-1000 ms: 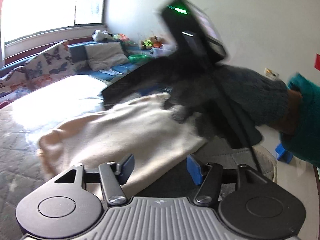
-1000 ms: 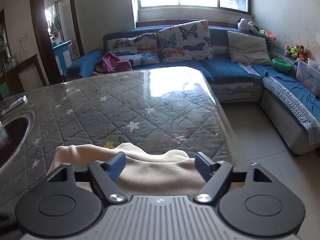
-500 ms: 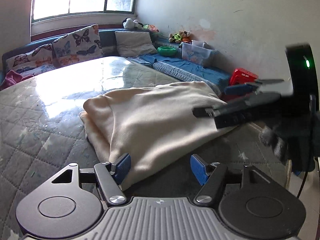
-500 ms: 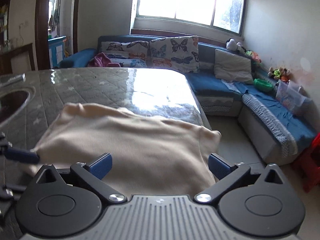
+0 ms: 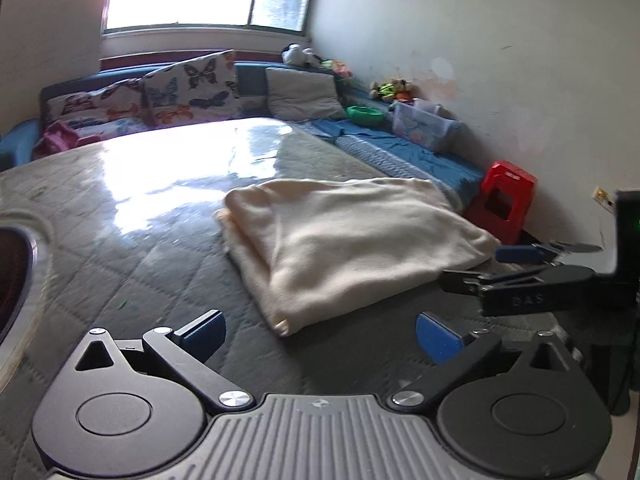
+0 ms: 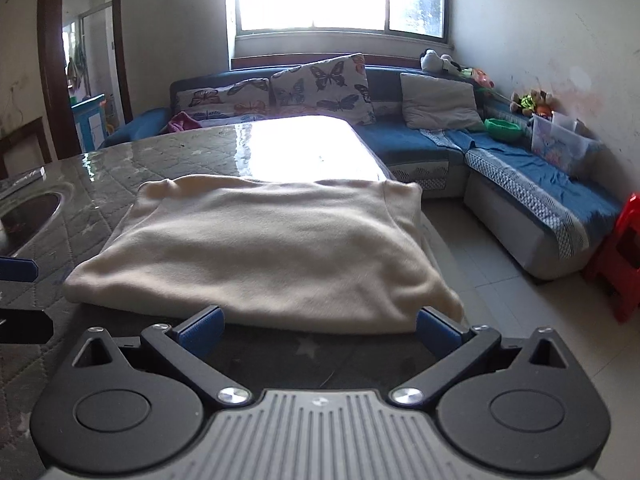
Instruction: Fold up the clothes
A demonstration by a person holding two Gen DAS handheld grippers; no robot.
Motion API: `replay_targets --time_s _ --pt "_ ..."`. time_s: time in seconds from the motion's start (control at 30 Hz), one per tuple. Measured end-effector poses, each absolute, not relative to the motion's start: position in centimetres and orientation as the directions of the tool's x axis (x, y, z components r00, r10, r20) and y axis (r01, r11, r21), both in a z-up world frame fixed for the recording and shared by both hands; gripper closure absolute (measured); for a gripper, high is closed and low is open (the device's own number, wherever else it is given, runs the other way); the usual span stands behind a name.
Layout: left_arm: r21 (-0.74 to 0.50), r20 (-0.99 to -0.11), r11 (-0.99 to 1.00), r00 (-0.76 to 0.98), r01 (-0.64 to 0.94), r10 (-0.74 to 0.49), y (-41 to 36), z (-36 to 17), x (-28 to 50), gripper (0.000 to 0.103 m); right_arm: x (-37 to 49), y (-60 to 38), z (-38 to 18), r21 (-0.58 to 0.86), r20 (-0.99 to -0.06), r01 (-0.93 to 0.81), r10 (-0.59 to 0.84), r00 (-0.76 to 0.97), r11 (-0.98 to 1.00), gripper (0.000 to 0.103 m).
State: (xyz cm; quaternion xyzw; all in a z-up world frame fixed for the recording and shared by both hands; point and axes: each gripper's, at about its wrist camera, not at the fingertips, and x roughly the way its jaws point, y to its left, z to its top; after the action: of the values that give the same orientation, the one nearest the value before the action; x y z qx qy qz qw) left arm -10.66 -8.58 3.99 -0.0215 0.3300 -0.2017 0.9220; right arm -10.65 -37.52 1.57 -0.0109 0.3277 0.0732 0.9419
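A cream garment (image 5: 352, 240) lies folded into a flat rectangle on the grey quilted table (image 5: 120, 248); it also shows in the right wrist view (image 6: 264, 248). My left gripper (image 5: 320, 334) is open and empty, held back from the garment's near corner. My right gripper (image 6: 318, 330) is open and empty, just short of the garment's near edge. The right gripper also shows from the side at the right of the left wrist view (image 5: 476, 266), beside the garment's right corner.
A round metal basin (image 6: 28, 216) is set in the table at the left. A blue corner sofa (image 6: 440, 148) with butterfly cushions runs behind and to the right. A red stool (image 5: 504, 200) stands on the floor by the wall.
Both grippers have drawn back from the garment, which now lies folded and at rest. The right gripper has let go of it and opened wider.
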Motion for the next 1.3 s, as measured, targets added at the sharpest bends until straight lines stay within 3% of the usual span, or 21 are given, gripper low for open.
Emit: replay_targets --time_s 0.4,1.3 --pt "-0.150 -0.646 0.946 0.695 0.287 -0.314 -7.3 3.7 -12.3 0.000 -13.8 -35.6 1.0 0.044 -0.631 -0.139 0.135 0.764 0.989 0.000" --pt "-0.160 -0.666 0.956 0.688 0.247 -0.289 -6.7 3.5 -14.5 0.000 -15.2 -34.3 0.3 0.064 -0.645 -0.052 0.081 0.760 0.997 0.000"
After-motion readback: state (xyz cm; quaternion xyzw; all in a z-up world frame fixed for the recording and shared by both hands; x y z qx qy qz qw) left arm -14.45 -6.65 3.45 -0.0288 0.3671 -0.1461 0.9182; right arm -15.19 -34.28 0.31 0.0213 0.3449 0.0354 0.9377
